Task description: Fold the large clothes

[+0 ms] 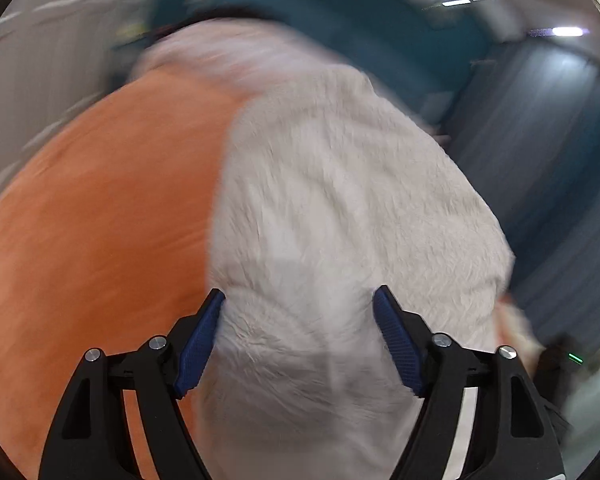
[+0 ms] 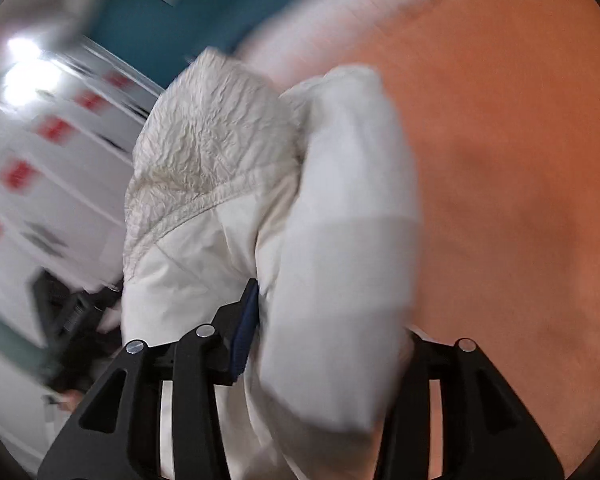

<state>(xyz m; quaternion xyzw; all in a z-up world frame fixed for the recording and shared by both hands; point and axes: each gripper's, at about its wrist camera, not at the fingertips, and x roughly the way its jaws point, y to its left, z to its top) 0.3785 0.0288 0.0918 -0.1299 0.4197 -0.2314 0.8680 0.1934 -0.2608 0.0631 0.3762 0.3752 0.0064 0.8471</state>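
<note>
A large white jacket [image 1: 340, 200] with a crinkled, fuzzy surface lies bunched on an orange surface [image 1: 100, 220]. In the left wrist view my left gripper [image 1: 300, 292] is open, its blue pads [image 1: 200, 344] wide apart on either side of the jacket, not pressing it. In the right wrist view the jacket [image 2: 220, 152] is gathered into a thick fold that runs between the fingers of my right gripper [image 2: 328, 288]. That gripper is shut on the fold. Only its left blue pad [image 2: 246, 328] shows; cloth hides the right one. Both views are motion-blurred.
The orange surface [image 2: 500, 160] fills the right side of the right wrist view. White cabinets with red labels [image 2: 20, 176] and a dark object [image 2: 72, 320] stand at the left. A teal wall [image 1: 340, 8] and grey-blue curtain [image 1: 540, 140] lie beyond.
</note>
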